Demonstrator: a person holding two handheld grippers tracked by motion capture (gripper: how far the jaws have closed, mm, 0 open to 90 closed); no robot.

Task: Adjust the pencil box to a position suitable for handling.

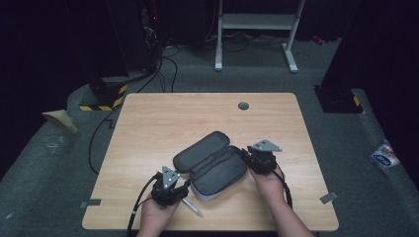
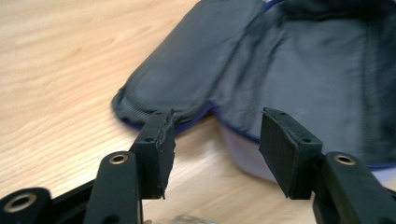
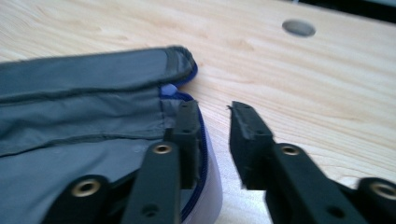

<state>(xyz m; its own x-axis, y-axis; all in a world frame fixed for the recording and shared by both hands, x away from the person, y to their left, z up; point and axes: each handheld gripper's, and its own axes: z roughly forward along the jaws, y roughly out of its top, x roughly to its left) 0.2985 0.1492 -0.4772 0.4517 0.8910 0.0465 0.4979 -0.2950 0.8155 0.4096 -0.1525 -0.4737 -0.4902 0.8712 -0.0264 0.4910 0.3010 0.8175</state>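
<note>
Both forearms reach forward, each hand gripping its tool from behind. The left tool (image 2: 212, 144) has its jaws spread wide with nothing between them. The right tool (image 3: 213, 140) has jaws parted by a narrower gap, likewise empty.

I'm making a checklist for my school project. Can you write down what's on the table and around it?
Surface: wooden table with a round hole.
Job's things: open grey pencil case, lying flat; pen beside it.
Clutter: nothing seen.
Grippers: left gripper open, at the case's near end; right gripper open, one finger over the case's edge.
Cables: black cable trails from left gripper.
Surroundings: grey carpet, white stand.
</note>
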